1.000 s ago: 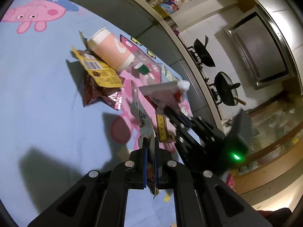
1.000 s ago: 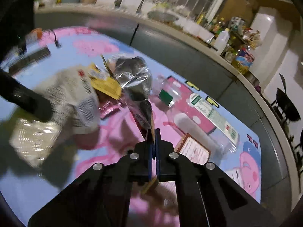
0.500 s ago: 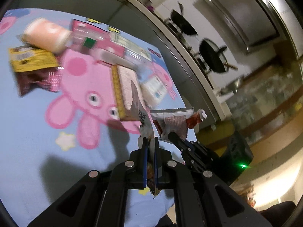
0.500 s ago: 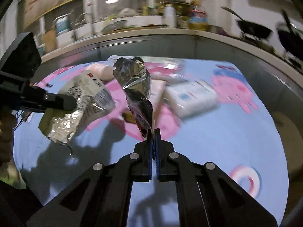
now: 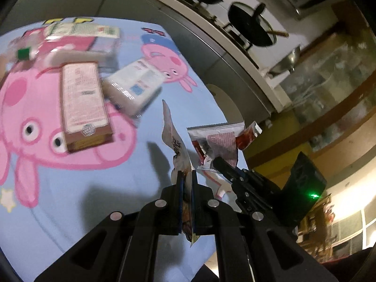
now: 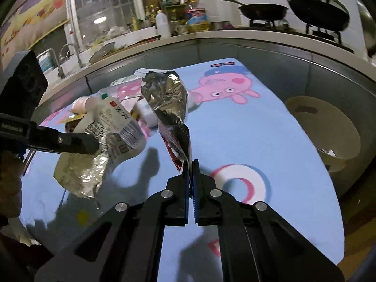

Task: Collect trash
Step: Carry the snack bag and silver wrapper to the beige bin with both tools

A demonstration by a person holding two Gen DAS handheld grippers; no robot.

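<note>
My left gripper (image 5: 186, 174) is shut on a white and silver snack wrapper (image 5: 175, 138) that stands up from its fingers above the blue cartoon cloth (image 5: 70, 199). Just to its right, my right gripper (image 5: 219, 162) holds a crumpled red and white wrapper (image 5: 216, 141). In the right wrist view, my right gripper (image 6: 190, 164) is shut on that wrapper (image 6: 164, 98), its silver inside showing. The left gripper (image 6: 92, 144) reaches in from the left with its white bag (image 6: 110, 131). A cream waste bin (image 6: 329, 122) stands beyond the table's right edge.
On the cloth lie a brown box (image 5: 82, 108), a white tissue pack (image 5: 134, 84), a clear bottle with a green cap (image 5: 23, 52) and a pink cup (image 6: 82, 103). A steel counter (image 6: 258, 44) with pans runs behind the table.
Both grippers have swung across the table to the right, still shut on their wrappers, and both wrists have rolled. The cream bin has come into the right wrist view.
</note>
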